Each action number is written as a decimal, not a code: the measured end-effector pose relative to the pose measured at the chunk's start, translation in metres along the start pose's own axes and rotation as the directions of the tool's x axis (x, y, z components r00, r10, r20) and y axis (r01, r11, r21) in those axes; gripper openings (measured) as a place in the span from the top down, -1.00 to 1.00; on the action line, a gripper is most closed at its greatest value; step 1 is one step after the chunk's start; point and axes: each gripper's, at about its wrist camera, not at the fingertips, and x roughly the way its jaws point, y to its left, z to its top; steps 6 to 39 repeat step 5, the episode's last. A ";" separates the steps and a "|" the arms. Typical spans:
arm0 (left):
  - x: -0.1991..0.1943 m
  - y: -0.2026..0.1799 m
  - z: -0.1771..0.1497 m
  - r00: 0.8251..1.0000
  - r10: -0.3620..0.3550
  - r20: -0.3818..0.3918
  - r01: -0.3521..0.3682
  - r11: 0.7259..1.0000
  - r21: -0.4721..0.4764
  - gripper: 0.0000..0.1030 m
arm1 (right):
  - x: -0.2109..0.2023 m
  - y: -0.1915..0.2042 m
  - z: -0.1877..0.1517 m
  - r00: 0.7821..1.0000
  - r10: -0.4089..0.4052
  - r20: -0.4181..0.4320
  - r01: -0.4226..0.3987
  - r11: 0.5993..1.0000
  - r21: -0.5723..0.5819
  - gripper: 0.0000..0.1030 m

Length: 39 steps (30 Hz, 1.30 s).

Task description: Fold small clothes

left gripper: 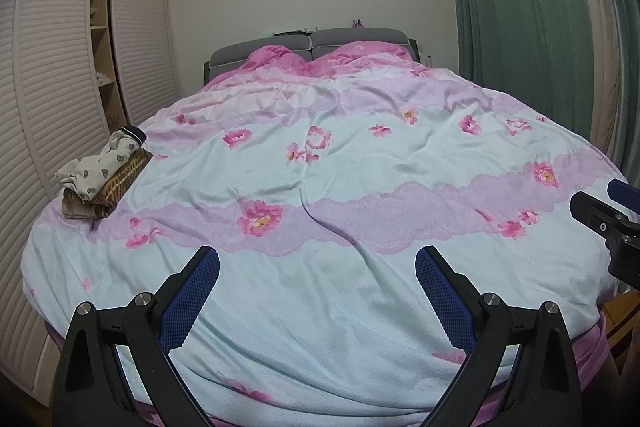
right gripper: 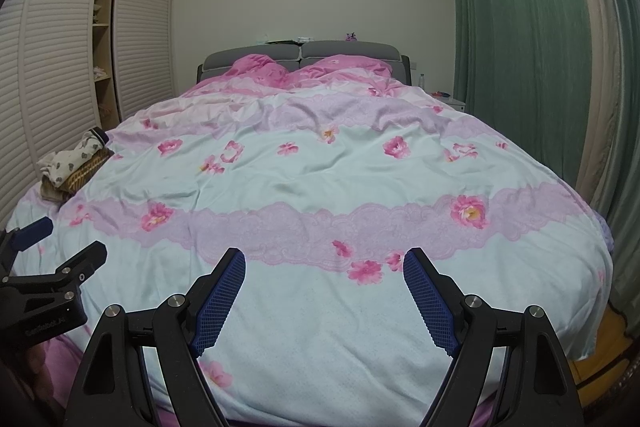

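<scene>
From the left wrist view, the left gripper point(left gripper: 317, 269) hangs over the foot of the bed point(left gripper: 320, 327) with its jaws spread wide and nothing between them. The small clothes point(left gripper: 102, 173) sit in a pile far off to the left, near the bed's left edge beside the wardrobe point(left gripper: 48, 87): a white patterned piece on top of brown folded ones. The pile's long axis runs away from the camera, slanting up and to the right. The right gripper point(left gripper: 612, 223) peeks in at the right edge, well apart from the pile.

Over to the right wrist view: the right gripper point(right gripper: 324, 269) is wide open too, empty, aimed at the middle of the quilt. The pile point(right gripper: 74, 163) lies far left and ahead, and the left gripper point(right gripper: 56, 243) sits between camera and clothes. So the left gripper looks nearer; I'd expect a reach leftward and forward from that side.
</scene>
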 end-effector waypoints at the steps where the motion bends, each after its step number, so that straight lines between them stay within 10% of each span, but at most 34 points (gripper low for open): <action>1: -0.001 0.000 0.000 1.000 -0.003 0.004 0.003 1.000 -0.001 -0.94 | 0.000 0.000 0.000 1.000 0.000 0.000 0.000 1.000 0.000 -0.60; 39: -0.002 -0.003 -0.002 1.000 -0.008 0.010 0.008 1.000 0.011 -0.94 | -0.001 0.002 0.000 1.000 -0.002 0.001 0.002 1.000 -0.001 -0.60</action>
